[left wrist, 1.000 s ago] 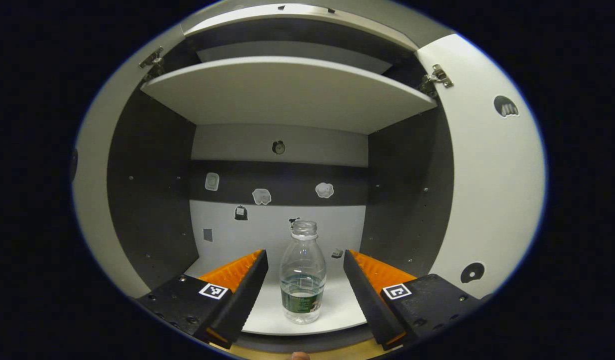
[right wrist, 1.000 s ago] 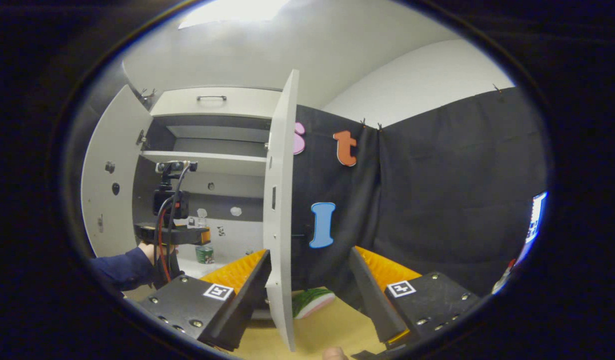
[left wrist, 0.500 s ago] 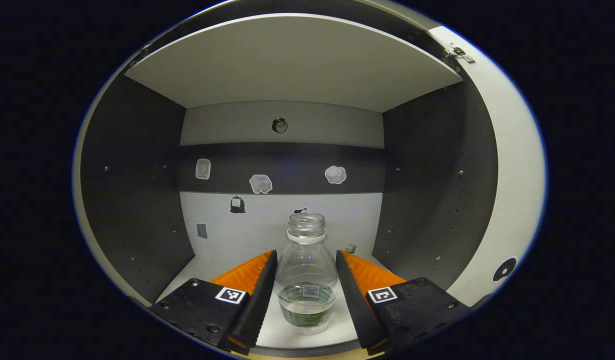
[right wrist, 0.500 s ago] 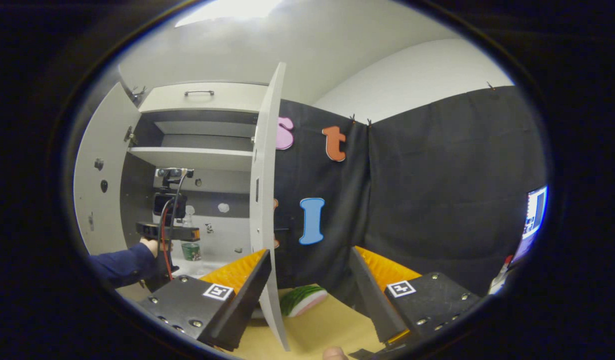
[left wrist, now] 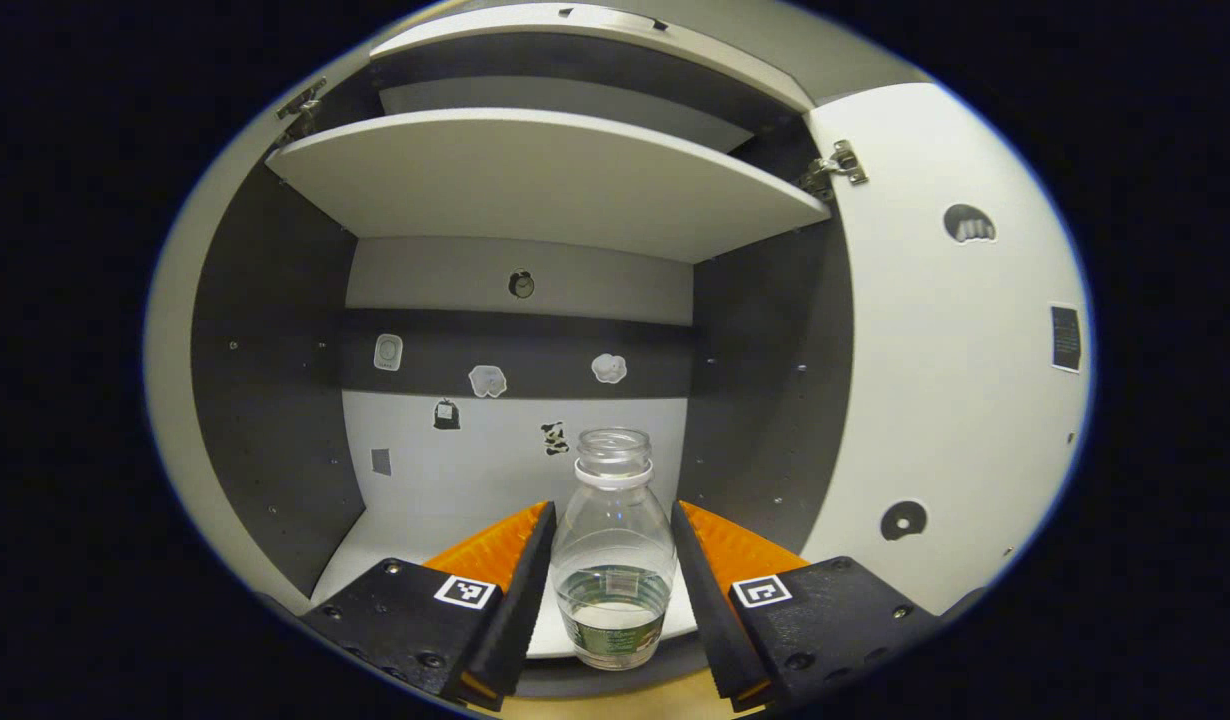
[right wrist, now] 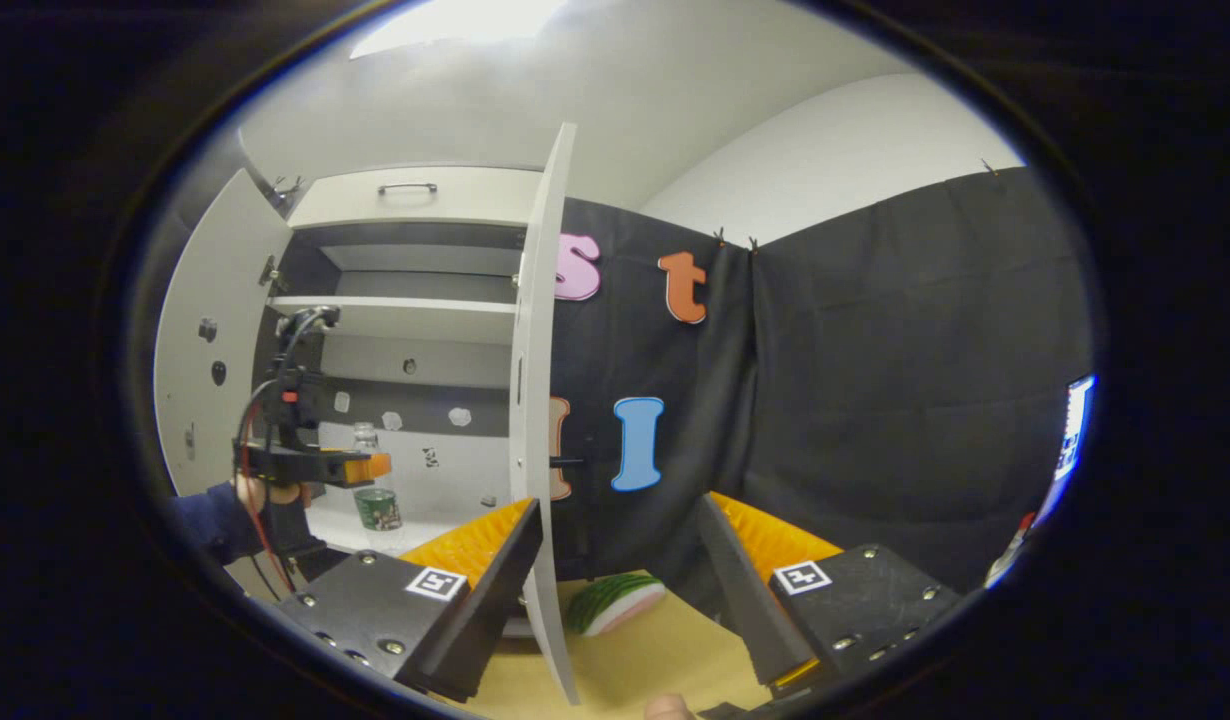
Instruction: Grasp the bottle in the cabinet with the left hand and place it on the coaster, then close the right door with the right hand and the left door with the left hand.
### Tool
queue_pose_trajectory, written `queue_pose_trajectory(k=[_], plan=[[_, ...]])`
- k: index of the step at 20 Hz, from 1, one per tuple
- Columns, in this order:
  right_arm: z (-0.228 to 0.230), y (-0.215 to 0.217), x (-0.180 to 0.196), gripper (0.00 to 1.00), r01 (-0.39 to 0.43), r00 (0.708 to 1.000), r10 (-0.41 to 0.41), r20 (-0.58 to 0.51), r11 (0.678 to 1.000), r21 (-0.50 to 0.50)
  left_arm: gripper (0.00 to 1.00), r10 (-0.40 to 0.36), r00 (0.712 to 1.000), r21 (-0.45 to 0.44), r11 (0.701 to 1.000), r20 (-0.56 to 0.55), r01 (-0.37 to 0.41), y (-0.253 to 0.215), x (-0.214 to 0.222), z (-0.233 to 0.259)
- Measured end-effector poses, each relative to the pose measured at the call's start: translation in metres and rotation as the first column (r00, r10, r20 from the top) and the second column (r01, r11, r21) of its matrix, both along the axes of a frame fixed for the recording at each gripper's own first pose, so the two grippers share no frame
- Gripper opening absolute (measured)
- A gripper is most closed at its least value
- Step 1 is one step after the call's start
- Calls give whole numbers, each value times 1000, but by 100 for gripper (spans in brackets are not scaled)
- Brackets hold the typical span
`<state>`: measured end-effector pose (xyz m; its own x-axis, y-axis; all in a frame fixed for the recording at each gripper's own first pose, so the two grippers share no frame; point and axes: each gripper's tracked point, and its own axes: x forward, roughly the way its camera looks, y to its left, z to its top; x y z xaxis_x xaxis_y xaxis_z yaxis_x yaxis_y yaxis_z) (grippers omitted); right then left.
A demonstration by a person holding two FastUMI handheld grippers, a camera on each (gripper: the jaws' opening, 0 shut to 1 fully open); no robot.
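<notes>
Clear bottle (left wrist: pixel 614 560) clamped in level left gripper (left wrist: pixel 612 585).

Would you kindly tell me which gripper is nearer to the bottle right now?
Left. The left gripper has its jaws on either side of the bottle; the right gripper waits open by the right door.

Setting: staged recording booth, probably a lab. Evidence: black cloth wall (right wrist: pixel 875 380); freestanding white cabinet (right wrist: pixel 415 200), doors open, stickers (left wrist: pixel 487 380) inside; wooden tabletop (right wrist: pixel 655 660); lit screen (right wrist: pixel 1073 425), partly visible.
</notes>
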<state>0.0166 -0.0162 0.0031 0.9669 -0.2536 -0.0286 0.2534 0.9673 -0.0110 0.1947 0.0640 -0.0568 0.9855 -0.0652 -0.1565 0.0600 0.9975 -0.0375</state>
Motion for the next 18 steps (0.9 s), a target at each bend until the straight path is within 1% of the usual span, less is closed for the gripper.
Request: queue_pose_trajectory(k=[2,3,4,5,6,8,9,10,11,12,16,17,18], plan=[[1,0,3,96,-12,1000,11,-4,1000,-2,70,2,999,2,1000,-37,-2,4,-27,-15],[2,1,5,96,-17,1000,17,-2,1000,-5,72,0,999,-7,1000,-54,-1,3,-39,-23],[4,2,6,96,-22,1000,22,0,1000,-8,72,-1,997,-20,1000,-73,-1,5,-51,-33],[4,2,5,93,-27,1000,27,1,1000,-12,71,0,995,-30,1000,-95,-3,7,-63,-46],[6,3,5,96,-32,999,32,0,999,-17,71,8,992,-34,999,-124,-13,11,-75,-60],[6,3,1,96,-37,999,37,1,999,-27,71,27,979,-40,999,-203,-36,18,-99,-96],[5,2,-3,96,-38,999,39,1,999,-30,73,39,972,-44,998,-232,-50,23,-110,-113],[6,2,-5,99,-41,999,41,-1,999,-29,72,49,965,-46,997,-258,-62,27,-119,-129],[5,1,-8,99,-41,999,41,-2,999,-27,72,53,958,-53,996,-281,-71,31,-128,-147],[6,0,-9,96,-41,999,41,-2,999,-25,72,55,951,-68,995,-306,-79,32,-136,-163],[10,-1,-16,96,-40,999,40,-4,999,-32,72,80,927,-109,986,-367,-128,45,-160,-219],[10,-1,-17,96,-39,999,39,-6,998,-39,75,80,922,-113,985,-378,-132,46,-165,-231],[10,-2,-18,96,-37,999,37,-9,998,-44,72,80,920,-111,985,-382,-132,48,-167,-240]])
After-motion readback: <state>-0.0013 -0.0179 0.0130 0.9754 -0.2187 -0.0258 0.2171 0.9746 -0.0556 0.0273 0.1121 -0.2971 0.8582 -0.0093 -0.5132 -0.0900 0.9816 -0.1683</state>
